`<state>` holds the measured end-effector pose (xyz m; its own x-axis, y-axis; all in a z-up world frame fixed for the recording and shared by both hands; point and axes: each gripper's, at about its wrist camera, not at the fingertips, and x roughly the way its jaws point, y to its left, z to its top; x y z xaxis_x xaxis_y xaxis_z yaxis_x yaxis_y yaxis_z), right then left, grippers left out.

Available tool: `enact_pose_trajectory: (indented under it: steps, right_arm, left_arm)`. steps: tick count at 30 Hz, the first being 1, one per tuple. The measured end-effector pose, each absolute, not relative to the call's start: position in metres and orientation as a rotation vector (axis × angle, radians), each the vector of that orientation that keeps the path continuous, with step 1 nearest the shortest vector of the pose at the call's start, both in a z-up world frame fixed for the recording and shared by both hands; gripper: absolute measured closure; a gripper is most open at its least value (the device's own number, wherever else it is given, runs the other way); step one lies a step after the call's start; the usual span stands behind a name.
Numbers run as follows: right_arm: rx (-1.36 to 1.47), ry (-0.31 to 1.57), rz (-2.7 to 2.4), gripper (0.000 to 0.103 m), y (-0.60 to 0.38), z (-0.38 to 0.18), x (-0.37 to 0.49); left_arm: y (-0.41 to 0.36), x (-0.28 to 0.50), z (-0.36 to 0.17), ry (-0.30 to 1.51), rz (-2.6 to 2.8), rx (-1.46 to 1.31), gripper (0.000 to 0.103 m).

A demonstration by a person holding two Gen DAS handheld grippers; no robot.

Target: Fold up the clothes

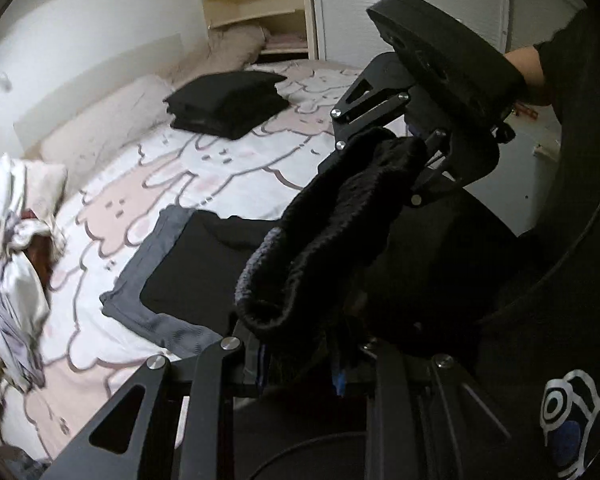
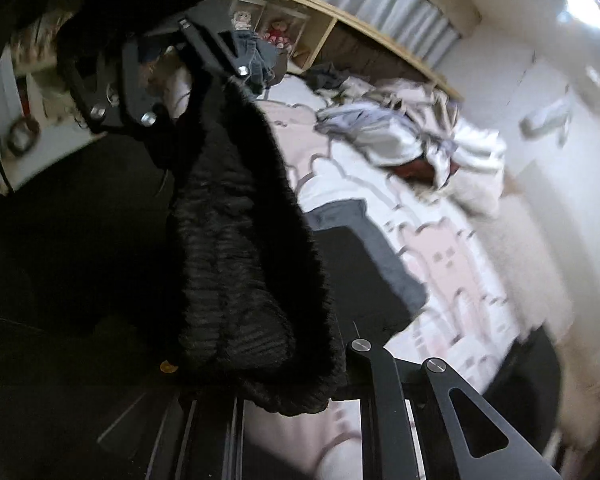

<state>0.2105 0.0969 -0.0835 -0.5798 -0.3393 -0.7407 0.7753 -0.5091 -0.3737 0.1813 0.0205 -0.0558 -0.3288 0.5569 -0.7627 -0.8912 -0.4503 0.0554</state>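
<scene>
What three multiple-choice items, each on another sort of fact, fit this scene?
1. Where is the folded black stack? A on the bed; B on the floor; C on a chair.
2. The fuzzy garment has which colour? A white; B black; C red.
3. Its state? A spread flat on the bed; B held up by left gripper and right gripper; C hooked.
Answers: A, it rests on the bedcover; B, its pile is black; B, both grippers pinch it aloft.
</scene>
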Motion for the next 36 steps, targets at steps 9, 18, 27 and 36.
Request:
enact_pose_trajectory:
  steps: [9, 18, 27, 36]
  right_arm:
    - [1.116, 0.571, -2.082, 0.088, 0.133, -0.106, 0.087]
    - [1.313, 0.439, -1.96, 0.088, 0.155, -0.145, -0.046]
    - [1.515, 0.296, -1.864, 0.087, 0.149, -0.222, -0.119]
    - [1.5, -0.024, -2.199, 0.027, 0.205, -0.204, -0.122]
  left_arm:
    - [0.034, 0.048, -0.076, 0.447, 1.986, -1.066, 0.079]
    - [0.028, -0.085, -0.125, 0.374, 1.966, -1.241, 0.079]
    - [0.022, -0.145, -0.202, 0.331, 1.949, -1.403, 0.073]
    - [-0.026, -0.139, -0.188, 0.185, 2.123, -1.422, 0.042]
